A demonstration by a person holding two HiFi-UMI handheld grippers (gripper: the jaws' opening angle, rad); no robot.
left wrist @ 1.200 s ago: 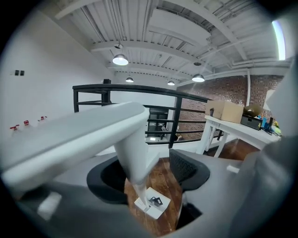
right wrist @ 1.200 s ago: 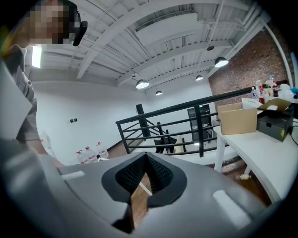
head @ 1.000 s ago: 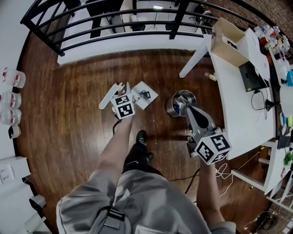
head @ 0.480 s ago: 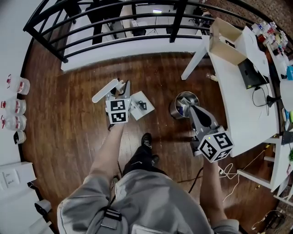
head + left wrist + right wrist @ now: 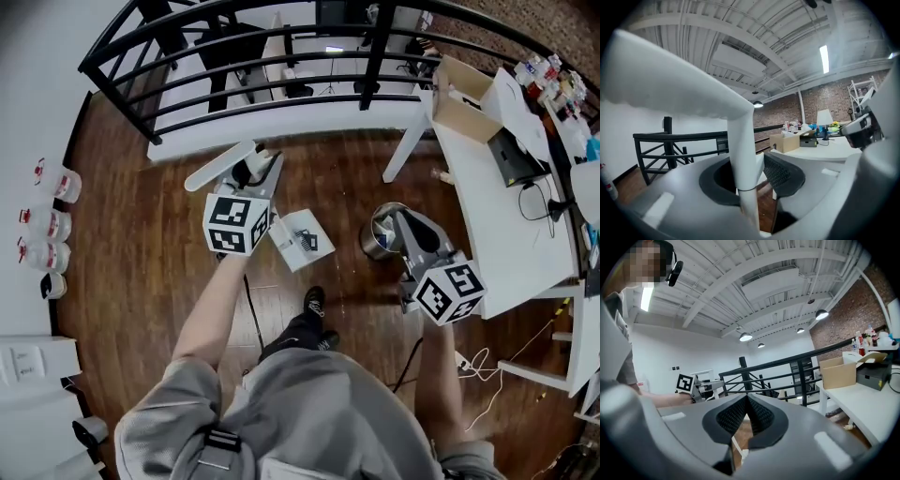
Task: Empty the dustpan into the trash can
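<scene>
Wood floor (image 5: 131, 281); white surface (image 5: 497, 220) at right.
Steel trash can (image 5: 370, 242) on floor near surface.
White dustpan (image 5: 220, 167) in air, left of can, well apart.
Left hand-held gripper (image 5: 258, 173): jaws closing on dustpan stem.
Right hand-held gripper (image 5: 394, 221) over can: jaws together, empty.

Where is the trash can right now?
Head view, right of centre: the trash can stands partly hidden by the right gripper, beside the white table.
</scene>
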